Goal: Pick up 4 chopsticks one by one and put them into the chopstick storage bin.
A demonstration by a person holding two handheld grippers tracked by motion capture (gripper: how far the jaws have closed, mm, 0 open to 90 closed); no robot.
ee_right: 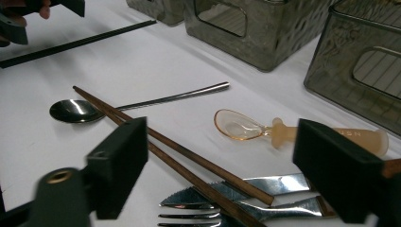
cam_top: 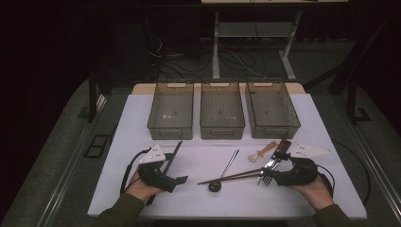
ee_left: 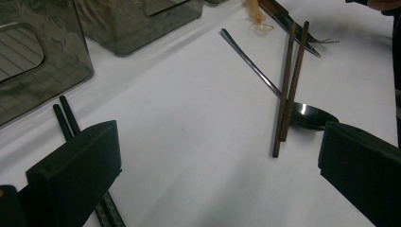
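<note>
My right gripper [cam_top: 275, 178] [ee_right: 222, 156] stands open at the right of the white mat. A pair of brown chopsticks [cam_top: 231, 176] [ee_right: 189, 161], a fork [cam_top: 265, 177] [ee_right: 198, 218] and a knife [cam_top: 280, 150] [ee_right: 265, 184] lie between its jaws, and neither pad presses on them. A metal spoon [cam_top: 215, 186] [ee_right: 75, 110] [ee_left: 309, 116] lies under the chopsticks' far ends. An amber plastic spoon [cam_top: 262, 151] [ee_right: 246, 127] rests just beyond. My left gripper [cam_top: 182, 179] [ee_left: 220, 156] is open over bare mat, with black chopsticks [cam_top: 172, 153] [ee_left: 66, 118] beside and partly under its left jaw.
Three smoky see-through bins [cam_top: 171, 109] [cam_top: 222, 109] [cam_top: 272, 109] stand in a row at the back of the mat, with nothing visible in them. The white mat [cam_top: 312, 189] reaches the table's front edge. Dark floor, cables and table legs lie beyond.
</note>
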